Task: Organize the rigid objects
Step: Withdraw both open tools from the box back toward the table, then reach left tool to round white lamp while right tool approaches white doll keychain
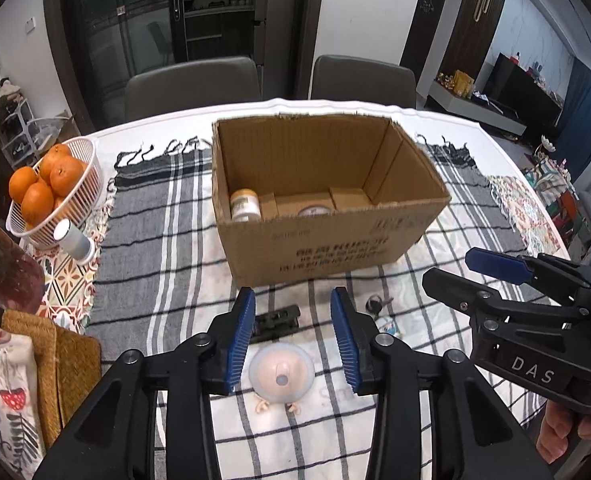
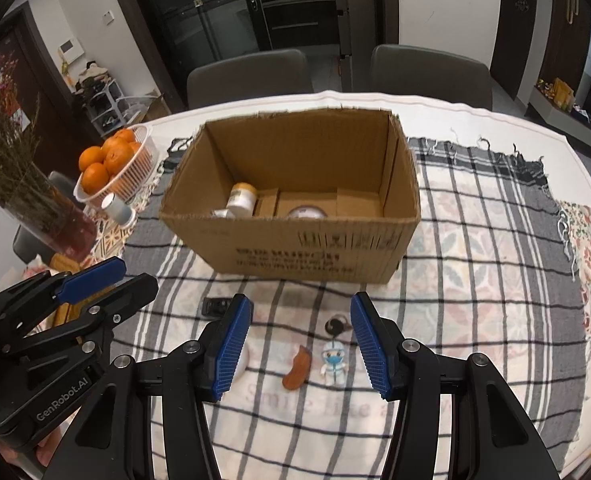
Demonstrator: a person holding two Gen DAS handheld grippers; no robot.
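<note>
Left tool: held open, empty, above a round pale lid on the surface. Right tool: held open, empty, above a small figurine and brown piece. Cardboard box: bottle stored inside.

L gripper – jaws apart, empty | R gripper – same
</note>
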